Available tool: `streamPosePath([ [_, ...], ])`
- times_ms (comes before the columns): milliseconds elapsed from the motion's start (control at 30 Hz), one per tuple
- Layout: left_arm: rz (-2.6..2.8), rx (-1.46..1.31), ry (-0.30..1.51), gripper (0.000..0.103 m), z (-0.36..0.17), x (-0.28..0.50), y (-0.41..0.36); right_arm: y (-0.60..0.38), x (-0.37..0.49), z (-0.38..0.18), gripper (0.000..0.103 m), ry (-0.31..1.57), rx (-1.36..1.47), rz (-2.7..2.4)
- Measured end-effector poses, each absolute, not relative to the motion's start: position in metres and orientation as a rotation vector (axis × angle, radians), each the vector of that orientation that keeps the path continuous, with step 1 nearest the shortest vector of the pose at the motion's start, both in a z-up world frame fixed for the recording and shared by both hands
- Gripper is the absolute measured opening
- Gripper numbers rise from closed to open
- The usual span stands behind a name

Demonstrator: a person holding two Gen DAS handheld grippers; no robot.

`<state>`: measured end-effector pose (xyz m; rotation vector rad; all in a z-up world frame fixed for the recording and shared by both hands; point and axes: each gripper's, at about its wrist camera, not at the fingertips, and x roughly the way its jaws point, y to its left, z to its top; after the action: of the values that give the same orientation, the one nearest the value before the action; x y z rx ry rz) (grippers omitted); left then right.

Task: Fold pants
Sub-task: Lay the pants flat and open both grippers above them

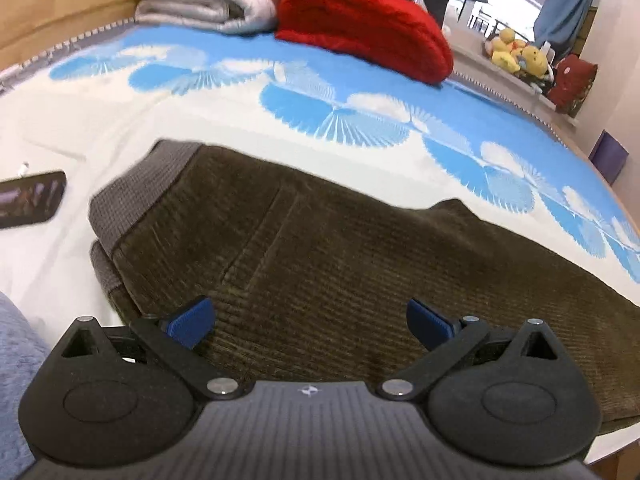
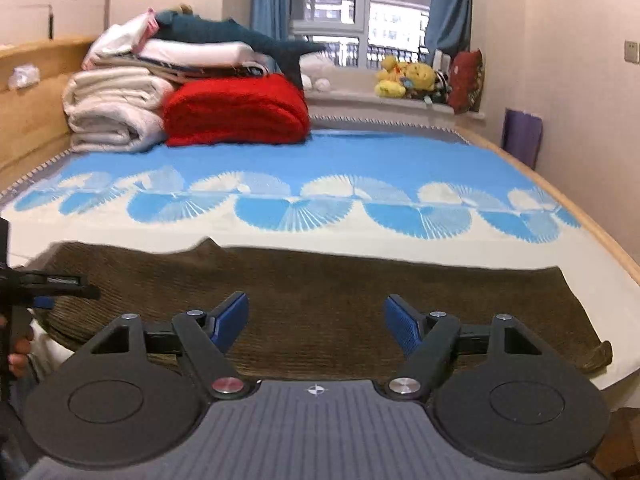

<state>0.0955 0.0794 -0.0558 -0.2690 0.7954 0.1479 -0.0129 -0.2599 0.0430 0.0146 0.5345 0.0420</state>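
Across the bed the pants lie folded lengthwise near its front edge, crosswise folds seemingly remaining, above them both left gripper and right gripper, fingers apart, empty.

No words, brand names or numbers can be read in either view. The only sign is a small white compass-like emblem, a four-pointed star in a ring, printed at the centre of the ribbed grey top plate of the left gripper's body; the same emblem stands at the same spot on the ribbed grey top plate of the right gripper's body. To the left of the left gripper's plate, a black phone lies on the bed with its screen lit, but what it shows is blurred and cannot be read.
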Motion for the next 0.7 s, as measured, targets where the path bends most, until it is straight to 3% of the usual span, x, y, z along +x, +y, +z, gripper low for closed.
streamPosePath([
  [700,0.160,-0.230,0.773,0.103,-0.043,0.087,0.071,-0.284,-0.029,0.043,0.085,0.503,0.094,0.000],
])
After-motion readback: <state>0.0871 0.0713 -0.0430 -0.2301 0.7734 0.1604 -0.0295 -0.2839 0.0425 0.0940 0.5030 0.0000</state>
